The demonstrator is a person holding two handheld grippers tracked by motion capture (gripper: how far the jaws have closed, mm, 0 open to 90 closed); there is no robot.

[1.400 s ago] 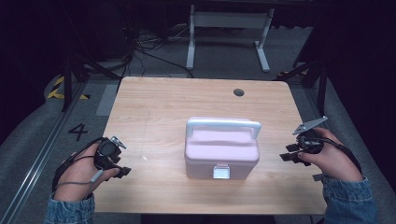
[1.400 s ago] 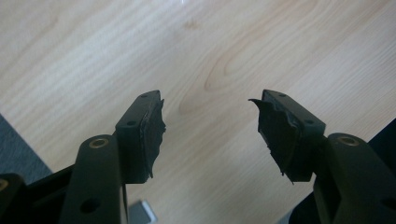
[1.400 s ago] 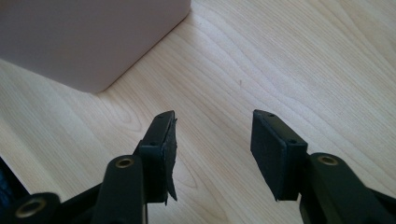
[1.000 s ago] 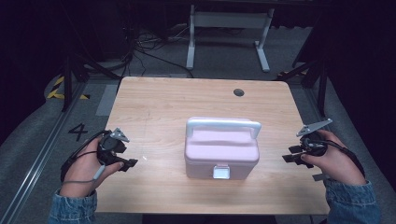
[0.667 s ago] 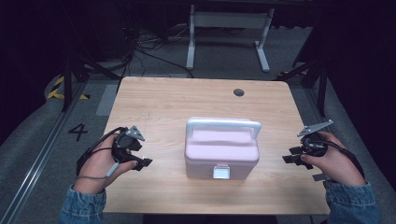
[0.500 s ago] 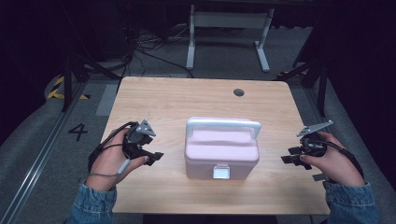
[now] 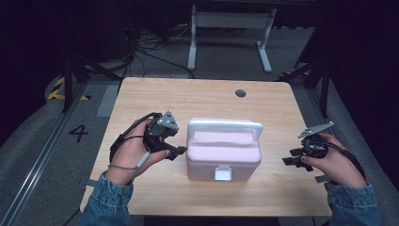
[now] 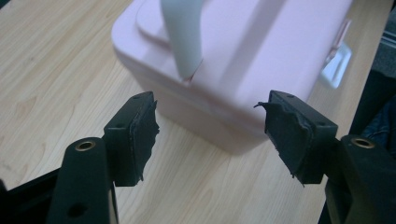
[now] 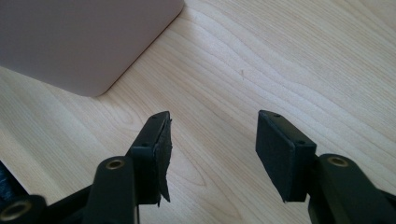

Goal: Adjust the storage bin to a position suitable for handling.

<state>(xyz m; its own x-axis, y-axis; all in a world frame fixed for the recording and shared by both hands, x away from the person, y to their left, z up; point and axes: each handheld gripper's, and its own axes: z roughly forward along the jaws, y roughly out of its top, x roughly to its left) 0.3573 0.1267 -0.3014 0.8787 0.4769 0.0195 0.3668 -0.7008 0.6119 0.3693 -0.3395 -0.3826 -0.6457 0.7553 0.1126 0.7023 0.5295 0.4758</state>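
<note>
- A pink box sits in the middle of the wooden table. Its lid is on.
- The box has a pale handle on top that stands up, and a small white clasp on the front side, the side near the person.
- The left gripper is just beside the left end of the box. Its jaws stand wide apart and hold nothing.
- In the left gripper view, the box lies just past the two jaws, and the handle rises at the top. I cannot tell if the jaw tips touch the box.
- The right gripper is near the right edge of the table, apart from the box.
- Its jaws have just been opening and now stand wide, with only bare table between them.
- In the right gripper view, a corner of the box shows at the top left, away from the jaws.
</note>
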